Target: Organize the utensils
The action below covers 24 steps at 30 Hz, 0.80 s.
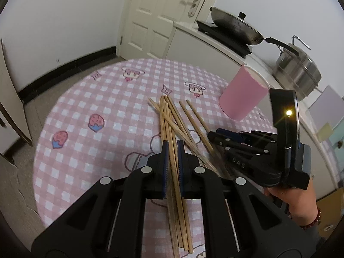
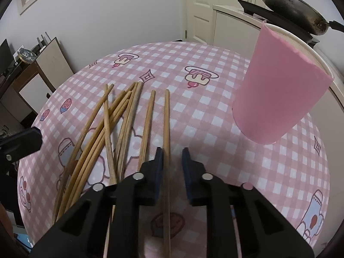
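pink checked tablecloth (image 2: 215,111), pink cup (image 2: 279,99) upright at right. left gripper (image 1: 172,148) clamped on chopstick bundle (image 1: 172,133). right gripper (image 2: 172,154) jaws apart, single chopstick (image 2: 166,118) between, unpinched.

Near ends of the pale wooden chopsticks (image 1: 172,142) hidden under the black left gripper (image 1: 173,148) and cut off at the bottom edge of the left wrist view. Tips of the black right gripper (image 2: 173,157) buried among chopsticks there, so grip unreadable; in its own view, one chopstick (image 2: 166,129) lying against the left finger, gap to the right one. Pink paper-wrapped cylindrical cup (image 2: 277,99): mouth not visible. Hand (image 1: 294,202) mostly concealed behind the right gripper. Round pink-checked tabletop (image 2: 215,111): near rim hidden.
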Tool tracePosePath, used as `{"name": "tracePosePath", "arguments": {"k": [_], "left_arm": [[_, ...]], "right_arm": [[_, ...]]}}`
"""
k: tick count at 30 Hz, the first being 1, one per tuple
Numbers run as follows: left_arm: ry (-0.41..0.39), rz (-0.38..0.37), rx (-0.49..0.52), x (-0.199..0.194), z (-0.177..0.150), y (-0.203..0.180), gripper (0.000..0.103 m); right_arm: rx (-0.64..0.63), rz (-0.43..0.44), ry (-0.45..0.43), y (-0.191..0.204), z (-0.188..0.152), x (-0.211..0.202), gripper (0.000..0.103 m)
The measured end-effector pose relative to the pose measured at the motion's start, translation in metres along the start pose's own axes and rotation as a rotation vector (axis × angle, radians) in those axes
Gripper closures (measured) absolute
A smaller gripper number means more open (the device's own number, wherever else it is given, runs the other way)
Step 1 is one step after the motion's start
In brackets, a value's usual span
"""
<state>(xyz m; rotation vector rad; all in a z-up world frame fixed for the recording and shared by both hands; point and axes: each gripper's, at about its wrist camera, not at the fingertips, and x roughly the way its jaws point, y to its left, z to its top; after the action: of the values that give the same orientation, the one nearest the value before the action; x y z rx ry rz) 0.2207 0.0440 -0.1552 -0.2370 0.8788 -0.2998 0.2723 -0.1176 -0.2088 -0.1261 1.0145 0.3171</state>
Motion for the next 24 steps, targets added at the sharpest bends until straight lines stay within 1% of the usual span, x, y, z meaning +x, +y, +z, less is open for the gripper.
{"name": "tracePosePath", "arguments": {"k": [2,9,12,16,17,18,19,20,21,24], "left_arm": [[0.017,-0.013,-0.016,0.005,0.001,0.005,0.094],[0.058,-0.025,-0.022,0.023,0.003,0.007,0.094],[0.079,-0.020,-0.025,0.032,0.005,0.007,0.094],[0.088,-0.005,-0.024,0.040,0.007,0.008,0.094],[0.090,-0.001,-0.022,0.041,0.007,0.007,0.092],[0.091,0.007,-0.018,0.043,0.007,0.006,0.078],[0.088,0.014,-0.015,0.044,0.007,0.006,0.052],[0.074,0.021,-0.016,0.044,0.007,0.006,0.040],[0.055,0.023,-0.018,0.043,0.007,0.006,0.038],[0.064,0.032,-0.012,0.048,0.009,0.006,0.039]], "right_arm": [[-0.006,0.005,0.004,-0.002,0.000,0.000,0.091],[-0.013,0.018,-0.004,-0.003,-0.001,0.000,0.091],[-0.016,0.021,-0.006,-0.003,-0.002,-0.001,0.091],[-0.018,0.030,-0.007,-0.004,-0.002,0.000,0.091],[-0.020,0.031,-0.008,-0.004,-0.002,0.000,0.091],[-0.022,0.031,-0.008,-0.003,-0.002,0.000,0.091],[-0.024,0.031,-0.008,-0.003,-0.002,0.000,0.091],[-0.024,0.033,-0.009,-0.004,-0.002,0.000,0.091],[-0.024,0.035,-0.009,-0.004,-0.002,-0.001,0.091],[-0.029,0.035,-0.010,-0.004,-0.002,-0.001,0.091]]}}
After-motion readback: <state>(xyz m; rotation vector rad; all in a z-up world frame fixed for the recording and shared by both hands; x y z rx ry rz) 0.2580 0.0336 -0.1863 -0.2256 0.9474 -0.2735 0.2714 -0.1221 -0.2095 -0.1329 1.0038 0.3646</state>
